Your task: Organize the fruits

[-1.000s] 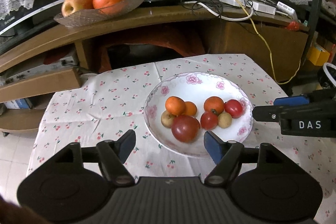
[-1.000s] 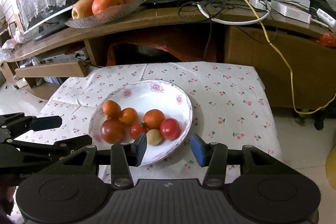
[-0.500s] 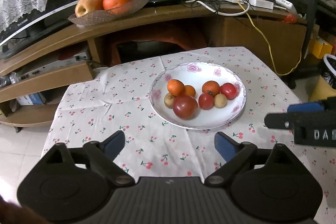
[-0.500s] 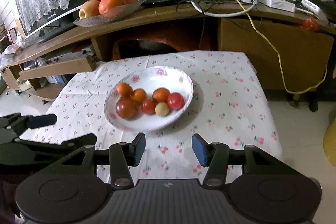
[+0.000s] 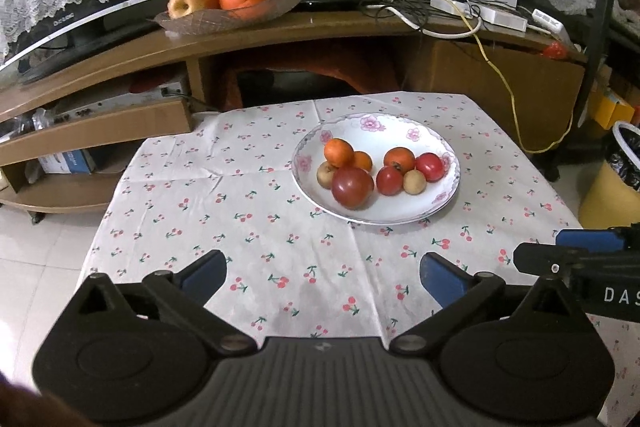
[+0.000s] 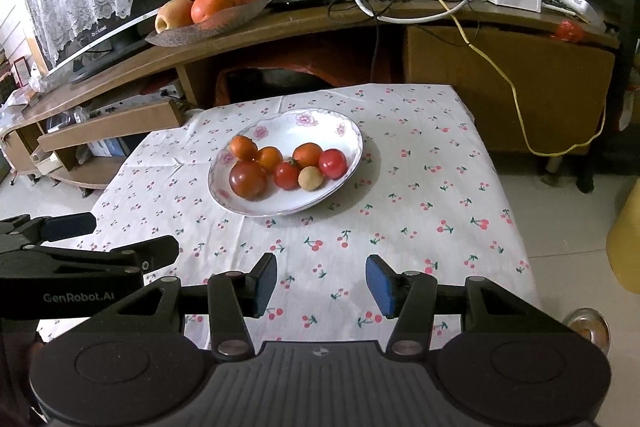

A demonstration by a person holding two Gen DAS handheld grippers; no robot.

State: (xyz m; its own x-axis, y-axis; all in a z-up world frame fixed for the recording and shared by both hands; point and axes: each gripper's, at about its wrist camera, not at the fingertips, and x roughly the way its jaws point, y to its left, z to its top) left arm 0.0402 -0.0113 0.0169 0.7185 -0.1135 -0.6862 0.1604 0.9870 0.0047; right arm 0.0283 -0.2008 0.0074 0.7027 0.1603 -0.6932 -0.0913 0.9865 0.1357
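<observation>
1. White porcelain with pink flowers forms the plate (image 5: pixel 376 215), which is set on the cherry-print tablecloth (image 5: pixel 240 211) toward its far side; eight small fruits are gathered in it.
2. A large dark-red tomato (image 5: pixel 352 187) is seen at the front of the pile, and a tan fruit (image 5: pixel 326 174) is partly hidden behind it in the left wrist view.
3. That tan fruit is not seen in the right wrist view.
4. A second tan fruit (image 6: pixel 310 178) lies between two red tomatoes (image 6: pixel 333 163).
5. The kind of the orange fruits (image 5: pixel 339 152) cannot be made out.
6. The left gripper (image 5: pixel 322 277) is held low over the near edge of the cloth, well short of the plate, its blue pads spread wide with nothing between them.
7. The right gripper (image 6: pixel 321 283) is held likewise, jaws parted and bare; in the left wrist view it is cut off at the right edge.
8. A glass dish (image 6: pixel 208 27) of oranges and apples is seen on the wooden TV stand (image 6: pixel 304 23) behind.
</observation>
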